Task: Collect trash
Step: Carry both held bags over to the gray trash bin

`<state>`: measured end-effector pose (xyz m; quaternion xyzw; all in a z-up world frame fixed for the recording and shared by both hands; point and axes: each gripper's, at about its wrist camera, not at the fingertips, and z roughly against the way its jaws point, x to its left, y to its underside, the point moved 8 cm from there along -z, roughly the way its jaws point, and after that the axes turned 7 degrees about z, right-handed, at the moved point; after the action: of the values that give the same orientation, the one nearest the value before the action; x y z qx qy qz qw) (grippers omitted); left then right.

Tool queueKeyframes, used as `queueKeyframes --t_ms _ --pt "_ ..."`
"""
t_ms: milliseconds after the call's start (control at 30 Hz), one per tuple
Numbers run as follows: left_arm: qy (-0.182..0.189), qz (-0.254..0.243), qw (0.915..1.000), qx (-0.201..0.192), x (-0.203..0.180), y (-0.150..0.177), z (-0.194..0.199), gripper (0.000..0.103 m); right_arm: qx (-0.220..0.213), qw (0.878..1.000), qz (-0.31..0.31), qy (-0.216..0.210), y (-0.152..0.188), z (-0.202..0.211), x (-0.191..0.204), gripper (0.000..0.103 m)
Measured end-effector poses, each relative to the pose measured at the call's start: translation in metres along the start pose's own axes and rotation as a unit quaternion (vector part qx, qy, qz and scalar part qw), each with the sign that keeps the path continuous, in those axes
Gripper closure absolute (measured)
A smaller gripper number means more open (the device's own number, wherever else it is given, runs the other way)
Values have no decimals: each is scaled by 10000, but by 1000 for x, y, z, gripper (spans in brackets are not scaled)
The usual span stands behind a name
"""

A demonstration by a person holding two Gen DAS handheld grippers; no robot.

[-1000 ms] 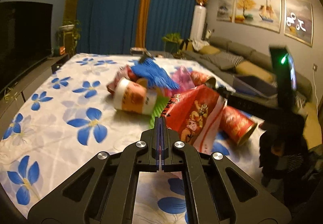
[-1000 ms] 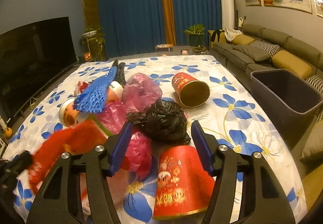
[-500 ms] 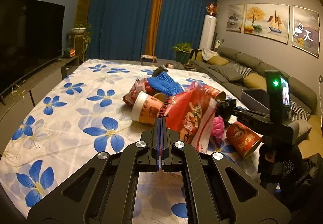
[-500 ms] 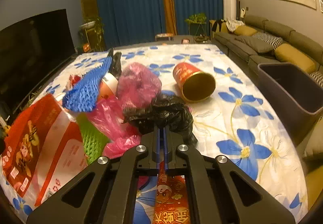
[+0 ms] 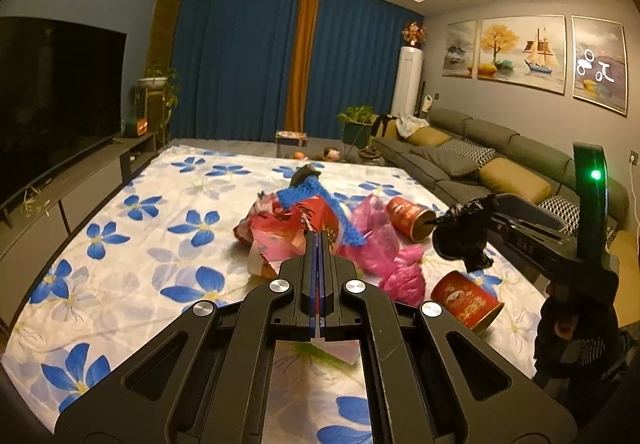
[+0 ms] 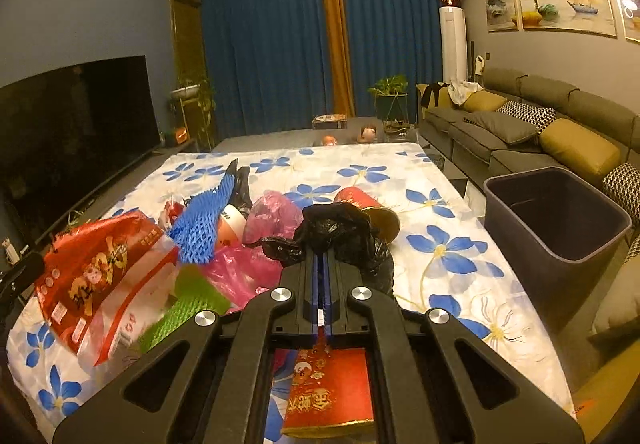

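Observation:
My left gripper (image 5: 318,240) is shut on a red snack bag (image 5: 288,232) and holds it above the flowered table; the bag also shows at the left of the right wrist view (image 6: 96,272). My right gripper (image 6: 323,260) is shut on a crumpled black plastic bag (image 6: 340,228), lifted off the pile; it also shows in the left wrist view (image 5: 464,236). A dark grey bin (image 6: 560,220) stands by the table's right edge. On the table lie pink bags (image 6: 272,212), blue foam netting (image 6: 200,220), green netting (image 6: 188,304) and red cans (image 5: 466,302).
The table has a white cloth with blue flowers (image 5: 132,244). A TV (image 6: 68,136) on a low cabinet runs along the left. A grey sofa (image 6: 540,116) with cushions stands to the right, behind the bin. Blue curtains hang at the back.
Both grippers have risen: the left one lifted the red snack bag higher, the right one, which shut on the black bag, lifted it off the pile.

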<state>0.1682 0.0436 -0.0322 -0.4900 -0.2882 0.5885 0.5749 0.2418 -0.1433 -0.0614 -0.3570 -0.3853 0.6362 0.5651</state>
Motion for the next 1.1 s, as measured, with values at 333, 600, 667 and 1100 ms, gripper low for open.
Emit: queueKeyframes --t_ms 333,600,667,1100 --pt "321 -334 9988 -149 -45 -19 -7 103 -212 9997 -82 70 -6 21 -26 100" --pt "837 -578 9945 -252 -112 -41 -33 103 -356 9985 -87 408 -13 33 -64 100" --pt "960 -584 9933 -255 -130 -44 -40 103 -394 9975 -56 578 -14 36 -79 100" --pt "1733 -712 9822 -135 -275 -47 -109 103 -616 9842 -394 1615 -31 41 -212 100"
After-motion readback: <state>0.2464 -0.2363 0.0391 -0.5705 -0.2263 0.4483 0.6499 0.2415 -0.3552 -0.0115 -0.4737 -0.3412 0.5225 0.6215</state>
